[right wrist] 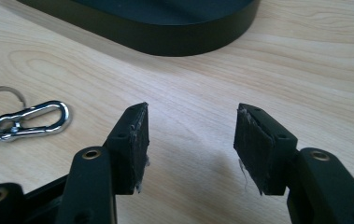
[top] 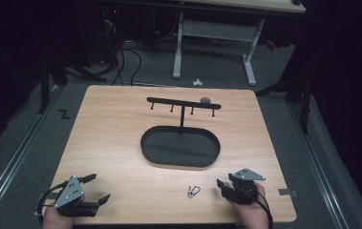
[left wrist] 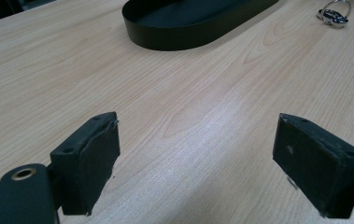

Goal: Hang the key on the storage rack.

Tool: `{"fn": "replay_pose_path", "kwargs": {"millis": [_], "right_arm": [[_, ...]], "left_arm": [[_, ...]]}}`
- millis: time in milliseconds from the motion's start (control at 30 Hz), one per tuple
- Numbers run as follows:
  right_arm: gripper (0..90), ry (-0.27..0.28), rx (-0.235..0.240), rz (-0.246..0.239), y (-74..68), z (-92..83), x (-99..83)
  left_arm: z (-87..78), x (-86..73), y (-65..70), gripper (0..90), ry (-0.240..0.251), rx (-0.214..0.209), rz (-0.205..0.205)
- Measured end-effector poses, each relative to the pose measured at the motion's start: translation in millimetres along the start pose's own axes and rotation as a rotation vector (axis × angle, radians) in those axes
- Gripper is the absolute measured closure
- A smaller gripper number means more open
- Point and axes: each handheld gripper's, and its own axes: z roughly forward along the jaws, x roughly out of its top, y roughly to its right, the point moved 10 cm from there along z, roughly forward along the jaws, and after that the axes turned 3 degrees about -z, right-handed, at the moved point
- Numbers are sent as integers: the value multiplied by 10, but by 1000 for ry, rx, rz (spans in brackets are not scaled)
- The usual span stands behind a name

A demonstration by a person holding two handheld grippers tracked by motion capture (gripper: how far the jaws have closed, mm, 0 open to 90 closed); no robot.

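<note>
Each hand carries a black claw: the left claw [top: 97,187] and the right claw [top: 221,185] both wear a grey three-cornered plate dotted with screws and trail a black cable. Their jaws are blocky, faced with worn dark pads [right wrist: 139,144], with brass-ringed bolt holes behind.

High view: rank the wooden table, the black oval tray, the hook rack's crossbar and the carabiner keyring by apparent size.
1. wooden table
2. black oval tray
3. hook rack's crossbar, about as long as the tray but far thinner, and farther from the camera, so this place is unsure
4. carabiner keyring, clearly smallest
</note>
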Motion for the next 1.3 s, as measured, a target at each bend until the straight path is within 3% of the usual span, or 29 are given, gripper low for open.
{"fn": "replay_pose_path", "kwargs": {"millis": [367,733,1100,1300], "right_arm": [[432,-34,-19,-33,-55,22,-4],[397,-89,-24,1,-11,30,-3],[368,-221,-16,-36,-10,31,-18],[360,-286,38,-44,-50,-2,-9]], "left_arm": [[5,-2,10,153,-4,-2,4],[-18,9,-5,153,8,-3,6],[-17,8,-25,153,10,2,-5],[-7,-3,-4,153,3,2,1]]}}
